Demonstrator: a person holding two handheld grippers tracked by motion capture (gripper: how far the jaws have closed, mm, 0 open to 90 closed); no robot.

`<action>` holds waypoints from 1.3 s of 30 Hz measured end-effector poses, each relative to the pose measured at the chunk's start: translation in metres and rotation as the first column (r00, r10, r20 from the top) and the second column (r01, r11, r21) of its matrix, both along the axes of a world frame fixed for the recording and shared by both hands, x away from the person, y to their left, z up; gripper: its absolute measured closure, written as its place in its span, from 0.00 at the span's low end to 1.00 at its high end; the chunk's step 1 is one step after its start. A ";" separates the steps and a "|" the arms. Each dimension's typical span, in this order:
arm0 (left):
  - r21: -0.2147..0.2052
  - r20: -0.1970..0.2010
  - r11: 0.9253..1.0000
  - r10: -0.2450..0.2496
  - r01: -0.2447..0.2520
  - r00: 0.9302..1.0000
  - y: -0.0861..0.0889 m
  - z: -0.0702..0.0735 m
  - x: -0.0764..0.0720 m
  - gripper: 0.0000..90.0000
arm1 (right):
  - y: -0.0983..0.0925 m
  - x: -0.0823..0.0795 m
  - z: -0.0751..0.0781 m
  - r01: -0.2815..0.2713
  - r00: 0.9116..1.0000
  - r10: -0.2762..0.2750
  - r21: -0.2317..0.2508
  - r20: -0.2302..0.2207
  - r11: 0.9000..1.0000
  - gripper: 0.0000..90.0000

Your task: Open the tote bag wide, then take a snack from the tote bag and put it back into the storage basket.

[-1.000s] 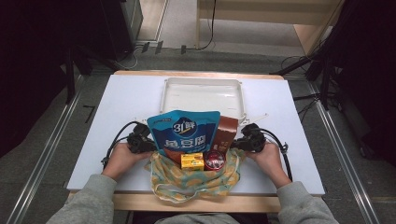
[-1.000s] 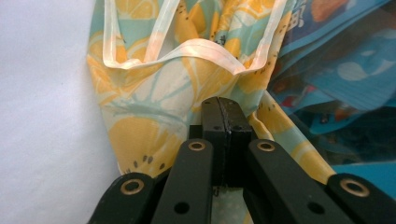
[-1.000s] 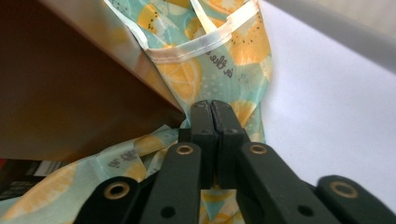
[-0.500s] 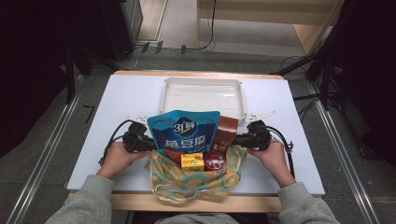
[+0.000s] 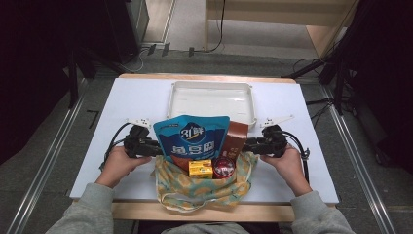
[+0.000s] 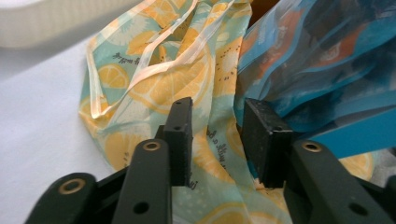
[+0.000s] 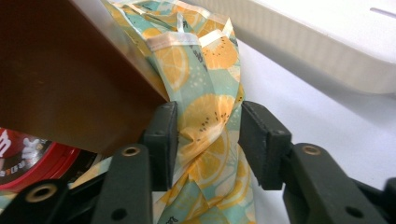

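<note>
A lemon-print cloth bag (image 5: 204, 187) lies at the table's front edge, holding a blue pouch (image 5: 192, 139), a brown packet (image 5: 235, 139), a small yellow box (image 5: 200, 168) and a red round tin (image 5: 223, 168). My left gripper (image 5: 156, 148) is at the bag's left side. Its jaws have just been opening, and the bag's cloth (image 6: 205, 84) lies loose between them around the left gripper (image 6: 217, 121). My right gripper (image 5: 247, 145) is at the bag's right side. Its jaws have also just been opening, with a twisted fold of cloth (image 7: 205, 121) in the gap of the right gripper (image 7: 208, 126).
A white tray (image 5: 212, 84) stands behind the bag at the table's middle back. The white tabletop (image 5: 302, 165) stretches to either side. Cables trail from both grippers. Dark stands and floor surround the table.
Both hands have edged slightly outward and away from the table's front edge. The bag and its contents stay where they were.
</note>
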State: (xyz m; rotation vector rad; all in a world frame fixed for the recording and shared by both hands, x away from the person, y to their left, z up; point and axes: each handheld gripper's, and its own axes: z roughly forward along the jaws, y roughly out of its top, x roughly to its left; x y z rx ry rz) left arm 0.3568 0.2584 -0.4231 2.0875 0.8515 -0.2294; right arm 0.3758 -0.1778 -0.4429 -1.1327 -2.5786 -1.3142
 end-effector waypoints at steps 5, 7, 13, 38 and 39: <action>-0.011 0.005 1.000 0.014 -0.014 1.000 0.006 0.006 0.000 0.53 | -0.001 -0.001 0.000 -0.011 1.000 0.011 -0.001 -0.015 1.000 0.60; -0.008 0.015 1.000 0.003 -0.003 1.000 0.008 0.010 -0.001 0.51 | -0.002 -0.001 0.000 -0.015 1.000 0.015 0.002 -0.016 1.000 0.60; 0.001 0.024 1.000 -0.005 0.005 1.000 0.014 0.019 -0.004 0.46 | -0.006 -0.002 0.002 -0.007 1.000 0.007 0.009 -0.012 1.000 0.57; 0.007 0.030 1.000 -0.025 0.024 0.999 0.025 0.035 -0.016 0.44 | -0.011 -0.005 0.006 0.013 1.000 -0.013 -0.001 0.002 1.000 0.53; 0.005 0.034 1.000 -0.027 0.027 0.999 0.026 0.036 -0.016 0.44 | -0.012 -0.005 0.006 0.013 1.000 -0.013 0.000 0.002 1.000 0.52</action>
